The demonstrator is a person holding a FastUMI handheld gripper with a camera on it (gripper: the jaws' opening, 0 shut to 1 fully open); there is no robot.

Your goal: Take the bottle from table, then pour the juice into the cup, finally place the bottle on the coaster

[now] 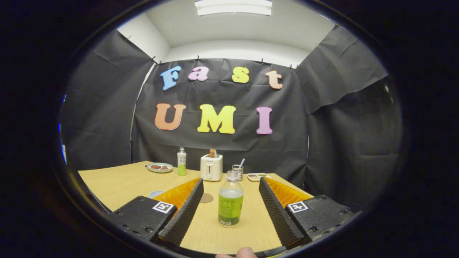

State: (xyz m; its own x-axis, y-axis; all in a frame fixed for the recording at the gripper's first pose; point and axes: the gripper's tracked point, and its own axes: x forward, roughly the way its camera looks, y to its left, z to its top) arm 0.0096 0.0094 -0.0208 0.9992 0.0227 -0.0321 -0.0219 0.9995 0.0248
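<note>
We are seeing the gripper [231, 186] spread wide, its two fingers [186, 211] standing well apart over the wooden table [114, 182] and touching nothing. The task bottle [230, 199] is standing upright between them, free of both pads, clear plastic with a pale cap, a green label, and green juice filling it to about the shoulder. Just ahead of the left finger we are noting a round brown coaster [206, 197] lying flat, and beside that finger the rim of a pale blue cup [156, 194], mostly hidden, contents not readable. Beyond the fingers we are counting one more bottle [181, 162], slimmer, with green liquid only in its lower part; one plate [160, 167] carrying dark pieces of food; one white toaster [211, 167] with something brown sticking up out of its slot; one small metal holder [237, 171] with a utensil leaning in it; and one shallow tray [258, 176], contents too small to tell. Bottles total: two. A fingertip [245, 252] is showing behind the gripper.
</note>
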